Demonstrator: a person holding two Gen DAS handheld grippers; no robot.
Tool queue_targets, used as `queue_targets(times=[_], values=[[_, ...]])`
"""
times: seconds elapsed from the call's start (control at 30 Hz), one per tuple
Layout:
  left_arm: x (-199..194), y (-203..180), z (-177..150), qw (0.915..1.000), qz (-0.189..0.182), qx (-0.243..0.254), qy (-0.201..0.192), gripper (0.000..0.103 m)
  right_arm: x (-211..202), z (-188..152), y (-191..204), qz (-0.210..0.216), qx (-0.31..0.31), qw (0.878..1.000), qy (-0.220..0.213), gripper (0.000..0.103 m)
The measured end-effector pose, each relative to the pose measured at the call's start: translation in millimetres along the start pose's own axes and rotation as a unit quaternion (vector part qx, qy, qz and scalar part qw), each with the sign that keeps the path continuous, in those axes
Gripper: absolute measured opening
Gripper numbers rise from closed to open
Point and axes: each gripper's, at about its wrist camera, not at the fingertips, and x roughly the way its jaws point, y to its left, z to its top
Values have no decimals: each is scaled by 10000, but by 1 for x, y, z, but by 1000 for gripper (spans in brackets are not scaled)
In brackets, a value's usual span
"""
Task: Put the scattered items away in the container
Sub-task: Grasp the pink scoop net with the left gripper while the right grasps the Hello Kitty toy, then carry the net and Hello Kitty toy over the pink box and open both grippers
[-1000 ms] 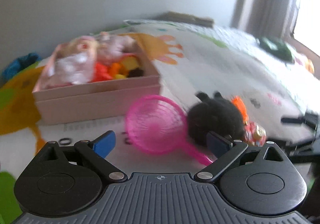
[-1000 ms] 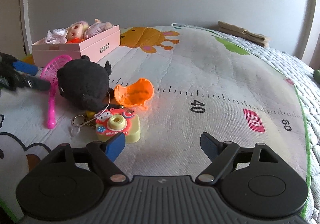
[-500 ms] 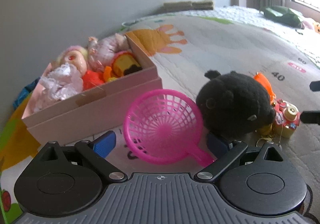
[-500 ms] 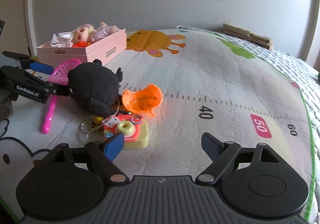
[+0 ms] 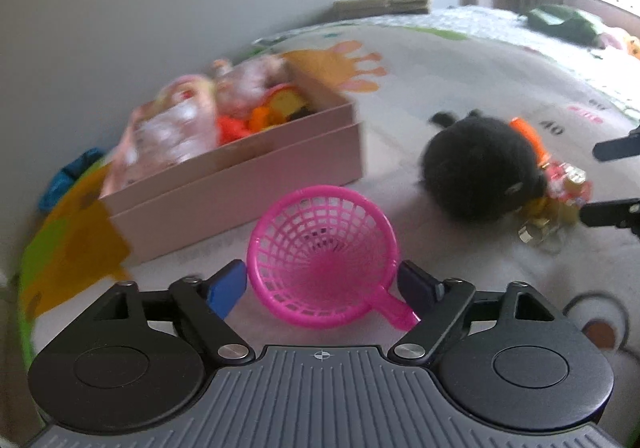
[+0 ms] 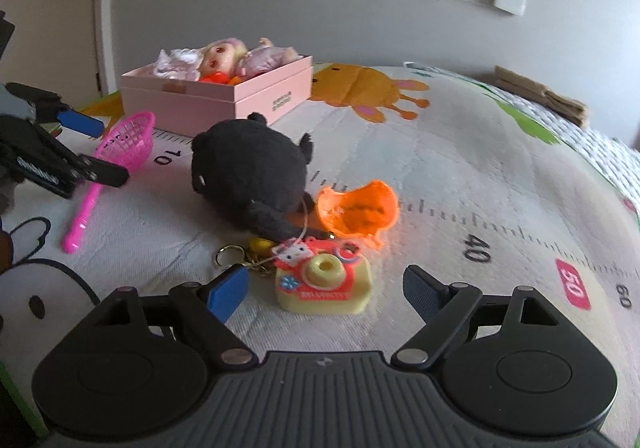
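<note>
Left tongs are closing around the pink plastic mesh scoop, pads not yet pressing. Right tongs stand spread over the yellow toy camera. Pink cardboard box sits beyond on the play mat.

Right tool open above a yellow plastic toy camera; beyond it, a black plush toy, orange plastic shell, pink cardboard box
</note>
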Motion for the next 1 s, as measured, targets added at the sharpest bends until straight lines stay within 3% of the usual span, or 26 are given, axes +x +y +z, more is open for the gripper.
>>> queue_targets(times=[0.07,0.1,0.17,0.27,0.53,0.6,0.77,0.93,1.0], values=[[-4,9,-4,9998,50,-169,41,94,8,2,-2,98,69,9999,59,82],[-6,14,-6,9996,8,-288,73,95,11,2,-3,139,126,9998,85,69],[-10,21,-8,9987,-63,-496,80,96,14,3,-7,220,249,9993,182,55],[-12,24,-9,9979,-73,-633,80,97,9,-1,-15,65,346,9992,191,55],[-6,22,-12,9972,-194,-716,135,98,-16,-21,-41,-911,434,9940,421,57],[-5,22,-12,9960,-319,-828,126,98,-18,-25,-45,-946,505,9934,417,68],[2,15,-8,9954,-350,-891,85,98,-13,-24,-45,-901,542,9938,361,76],[18,13,-4,9963,-32,-828,212,98,-8,-23,-44,-776,646,9945,285,76],[24,13,-1,9963,0,-819,254,98,-8,-23,-44,-732,717,9944,262,62]])
